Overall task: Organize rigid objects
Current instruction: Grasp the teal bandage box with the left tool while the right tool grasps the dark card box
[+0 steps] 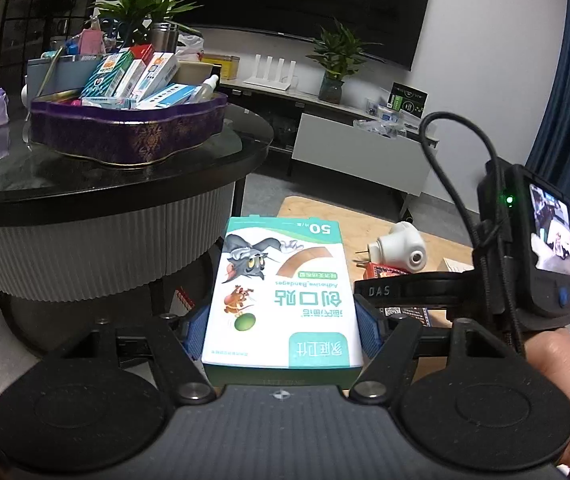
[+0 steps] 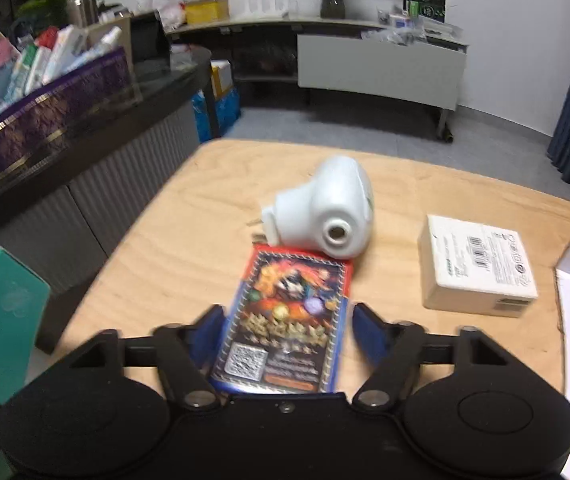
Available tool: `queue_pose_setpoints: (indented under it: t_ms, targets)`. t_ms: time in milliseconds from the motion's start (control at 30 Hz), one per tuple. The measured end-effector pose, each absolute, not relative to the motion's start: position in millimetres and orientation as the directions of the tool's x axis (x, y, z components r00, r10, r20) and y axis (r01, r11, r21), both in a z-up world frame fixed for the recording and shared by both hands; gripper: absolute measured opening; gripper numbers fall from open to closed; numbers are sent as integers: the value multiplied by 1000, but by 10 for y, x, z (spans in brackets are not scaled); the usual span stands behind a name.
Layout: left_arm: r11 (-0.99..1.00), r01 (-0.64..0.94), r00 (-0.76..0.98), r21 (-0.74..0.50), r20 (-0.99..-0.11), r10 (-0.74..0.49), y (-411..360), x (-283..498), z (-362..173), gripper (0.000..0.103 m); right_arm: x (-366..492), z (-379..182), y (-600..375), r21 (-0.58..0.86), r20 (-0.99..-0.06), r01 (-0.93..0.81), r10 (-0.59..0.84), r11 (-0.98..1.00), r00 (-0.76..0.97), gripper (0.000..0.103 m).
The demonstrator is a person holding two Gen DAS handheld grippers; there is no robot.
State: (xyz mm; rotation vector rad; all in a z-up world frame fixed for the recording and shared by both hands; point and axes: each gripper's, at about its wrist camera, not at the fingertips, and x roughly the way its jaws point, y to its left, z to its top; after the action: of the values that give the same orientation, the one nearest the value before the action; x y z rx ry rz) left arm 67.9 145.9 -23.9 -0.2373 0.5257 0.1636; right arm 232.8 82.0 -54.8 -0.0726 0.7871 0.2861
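Two grippers are showing, one in each wrist view. The left gripper [image 1: 283, 326] is gripping a white and green cardboard box of adhesive bandages [image 1: 285, 292] printed with a cartoon cat and mouse; its blue pads [image 1: 369, 330] are pressing on the long sides of the box, so the jaws are clenched on it, and the box is hanging in the air between the two benches rather than lying on either. A hand [image 1: 565, 392] is showing at the right edge of that view, beside a small black device with a lit screen [image 1: 541, 248].

The right gripper [image 2: 285, 332] is reaching over a red and blue card pack with a colourful printed face and a QR code [image 2: 285, 320], which is lying flat on the pale wooden bench [image 2: 189, 216]. The pack is sitting between the blue fingers [image 2: 367, 330], but the blurred view is showing a gap on the right side, so the jaws are reading as released around it, not pressing.

Touching the pack's far end, a white rounded plastic plug-in device with metal prongs [image 2: 325, 208] is lying on its side. To the right, apart from both, a cream rectangular box with a barcode label [image 2: 477, 264] is resting on the same bench.

On the dark round glass-topped bench [image 1: 133, 176], a purple patterned scalloped tin [image 1: 125, 132] is standing, crammed with assorted small boxes tilted against each other.
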Motion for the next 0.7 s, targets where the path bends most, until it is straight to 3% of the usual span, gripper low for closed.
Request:
queue_pose_setpoints:
  t_ms: [200,400,700]
  targets:
    - [969,-188,857,-163,-509,80,1374,658,-240,72,2079,-464,540,71,-696,-279,248,958,673,72]
    - [980,-119,866,-161,-500,23,1135,618,-148,72,1434,26,-100,83,-576,-267,265,960,773,72]
    - [982,105,885,-159,-435,-165,255,456,262,72,529,581,-1325,33,-407,-60,68,998,911,72]
